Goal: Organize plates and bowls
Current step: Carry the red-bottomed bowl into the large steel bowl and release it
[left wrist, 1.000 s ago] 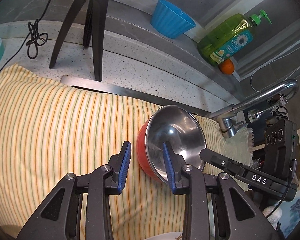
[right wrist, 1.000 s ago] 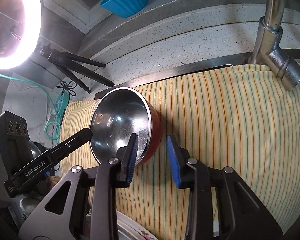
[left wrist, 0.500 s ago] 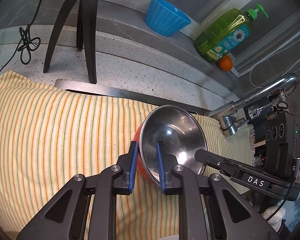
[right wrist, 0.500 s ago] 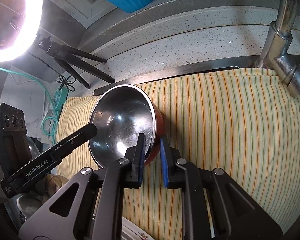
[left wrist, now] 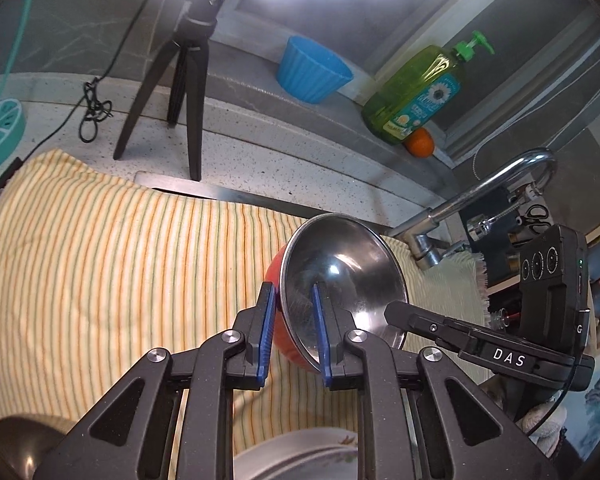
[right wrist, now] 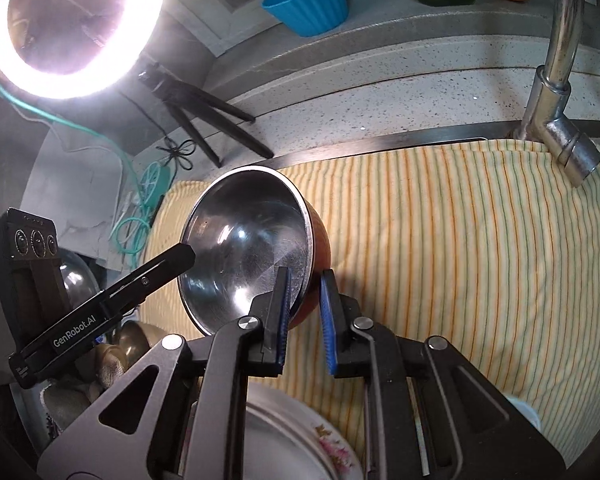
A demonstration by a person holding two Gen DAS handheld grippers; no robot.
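Striped cloth (left wrist: 100,264) below; left gripper (left wrist: 294,332) and right gripper (right wrist: 305,320) pinch steel-lined red bowl (left wrist: 340,276), seemingly lifted.

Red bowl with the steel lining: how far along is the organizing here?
Done: nothing looks sorted yet. In hand: the left gripper and right gripper each clamp the rim of the red bowl above the striped towel. Left: setting it down; a floral plate and a metal bowl wait.
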